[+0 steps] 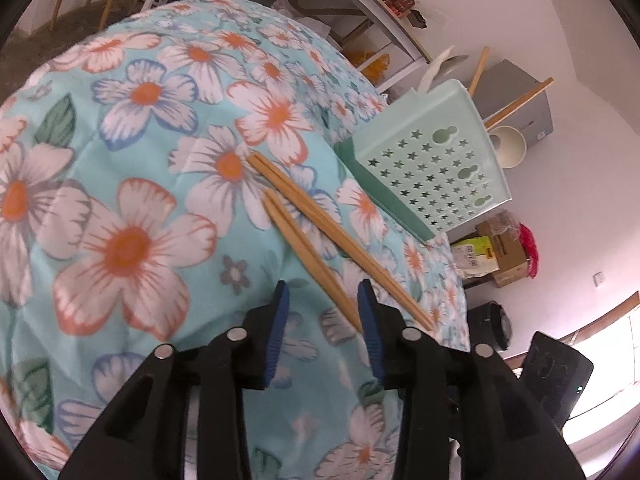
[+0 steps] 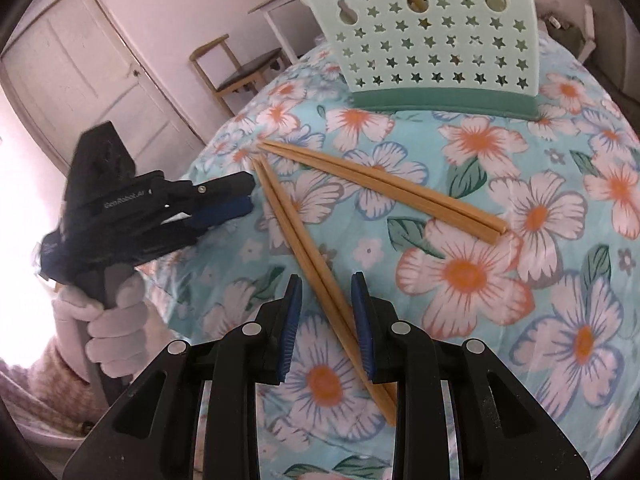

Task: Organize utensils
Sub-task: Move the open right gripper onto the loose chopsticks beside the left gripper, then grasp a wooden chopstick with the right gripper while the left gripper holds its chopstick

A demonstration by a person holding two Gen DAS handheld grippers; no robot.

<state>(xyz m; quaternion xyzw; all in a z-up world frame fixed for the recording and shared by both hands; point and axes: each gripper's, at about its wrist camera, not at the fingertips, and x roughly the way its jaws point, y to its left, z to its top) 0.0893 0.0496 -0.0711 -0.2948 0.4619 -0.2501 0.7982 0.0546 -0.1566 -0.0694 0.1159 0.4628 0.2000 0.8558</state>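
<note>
Two pairs of wooden chopsticks lie on the floral tablecloth (image 1: 132,240). The nearer pair (image 1: 304,248) (image 2: 296,232) runs between both grippers. My left gripper (image 1: 324,292) is open, and one end of that pair lies between its jaws, close to the right finger. In the right wrist view it shows from the side (image 2: 244,200), held by a gloved hand (image 2: 116,312). My right gripper (image 2: 327,284) is open around the pair's other end, which rests on the cloth. The second pair (image 1: 340,236) (image 2: 380,184) lies apart. A mint-green star-punched utensil holder (image 1: 432,172) (image 2: 432,40) stands beyond, with chopsticks (image 1: 516,104) in it.
The table edge drops off just right of the left gripper (image 1: 460,304). Cardboard boxes (image 1: 500,256) and a shelf (image 1: 380,24) stand beyond it. A wooden chair (image 2: 240,68) and a white door (image 2: 80,60) are behind the table's far side.
</note>
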